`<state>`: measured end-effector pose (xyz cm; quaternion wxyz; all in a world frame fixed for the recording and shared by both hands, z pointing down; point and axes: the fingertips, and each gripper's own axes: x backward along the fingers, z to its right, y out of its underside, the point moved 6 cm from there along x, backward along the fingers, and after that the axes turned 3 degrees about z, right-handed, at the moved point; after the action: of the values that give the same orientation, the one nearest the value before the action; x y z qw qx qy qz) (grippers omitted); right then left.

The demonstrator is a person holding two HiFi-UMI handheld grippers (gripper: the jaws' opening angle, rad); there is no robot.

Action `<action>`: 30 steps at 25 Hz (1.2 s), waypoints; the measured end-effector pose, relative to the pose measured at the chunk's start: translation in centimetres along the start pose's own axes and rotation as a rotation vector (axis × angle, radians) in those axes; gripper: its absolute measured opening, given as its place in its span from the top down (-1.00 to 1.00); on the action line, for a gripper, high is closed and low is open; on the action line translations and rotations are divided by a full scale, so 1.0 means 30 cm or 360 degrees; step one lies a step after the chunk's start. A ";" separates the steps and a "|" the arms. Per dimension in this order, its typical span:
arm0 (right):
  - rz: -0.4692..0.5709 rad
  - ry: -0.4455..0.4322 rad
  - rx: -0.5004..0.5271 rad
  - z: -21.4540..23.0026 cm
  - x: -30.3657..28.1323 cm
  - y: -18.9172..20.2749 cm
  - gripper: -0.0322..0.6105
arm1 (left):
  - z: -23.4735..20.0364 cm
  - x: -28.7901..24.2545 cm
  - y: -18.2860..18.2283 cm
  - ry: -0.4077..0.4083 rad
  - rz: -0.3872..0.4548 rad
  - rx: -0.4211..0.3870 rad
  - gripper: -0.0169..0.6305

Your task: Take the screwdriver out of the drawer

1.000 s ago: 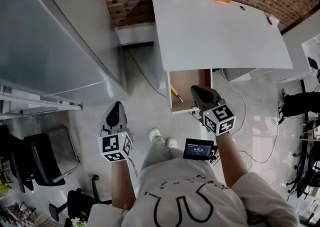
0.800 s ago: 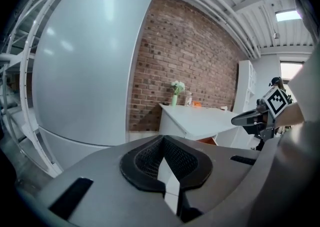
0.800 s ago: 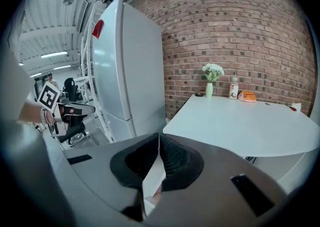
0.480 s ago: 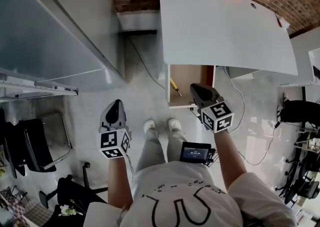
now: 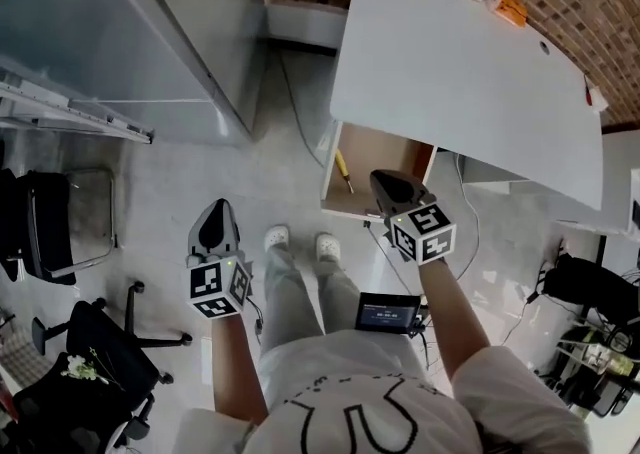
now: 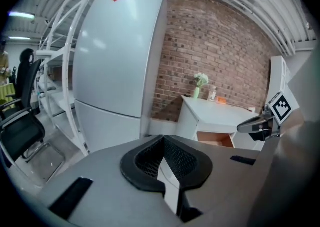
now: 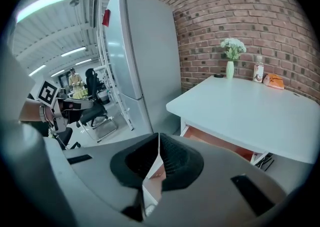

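Note:
The white desk (image 5: 460, 72) has one wooden drawer (image 5: 385, 157) pulled open. A yellow-handled screwdriver (image 5: 343, 170) lies along the drawer's left side. My right gripper (image 5: 388, 185) is shut and empty, hovering over the drawer's front right corner, a hand's width right of the screwdriver. My left gripper (image 5: 217, 214) is shut and empty too, out over the floor, well left of the drawer. In the left gripper view the shut pads (image 6: 162, 143) point toward the drawer (image 6: 216, 139). In the right gripper view the closed pads (image 7: 158, 143) point at the desk's near corner (image 7: 175, 105); the screwdriver is hidden there.
A tall grey refrigerator (image 5: 140, 32) stands left of the desk against the brick wall. A vase of flowers (image 7: 230, 63), a jar and an orange packet sit at the desk's back edge. Office chairs (image 5: 60, 227) stand at the left. Cables trail on the floor by the desk's right side.
Both grippers have sunk lower. The right one stays by the drawer's front edge and the left one stays over the floor. The head view has swung, so the desk now sits tilted.

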<state>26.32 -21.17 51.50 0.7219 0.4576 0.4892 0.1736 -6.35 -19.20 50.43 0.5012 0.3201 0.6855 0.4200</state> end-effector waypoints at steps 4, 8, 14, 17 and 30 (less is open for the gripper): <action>-0.0006 -0.0096 0.0008 0.007 -0.033 0.045 0.83 | 0.007 0.037 0.080 -0.0092 -0.0029 0.0044 0.91; -0.0043 -0.0114 0.0045 0.026 -0.085 0.102 0.83 | 0.009 0.034 0.155 -0.0133 -0.0066 0.0054 0.91; -0.0052 -0.0096 -0.0075 0.055 -0.160 0.173 0.42 | -0.006 -0.010 0.229 -0.0160 -0.0066 0.0058 0.91; -0.0121 -0.0101 -0.0091 0.070 -0.202 0.226 0.39 | 0.000 -0.040 0.265 -0.0147 -0.0070 0.0057 0.91; -0.0403 -0.0088 -0.0031 0.111 -0.442 0.423 0.39 | -0.030 -0.169 0.468 -0.0106 -0.0186 0.0053 0.91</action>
<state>25.61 -25.46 69.65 0.7556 0.3898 0.5213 0.0731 -5.49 -17.58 65.25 0.5420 0.3016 0.6929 0.3676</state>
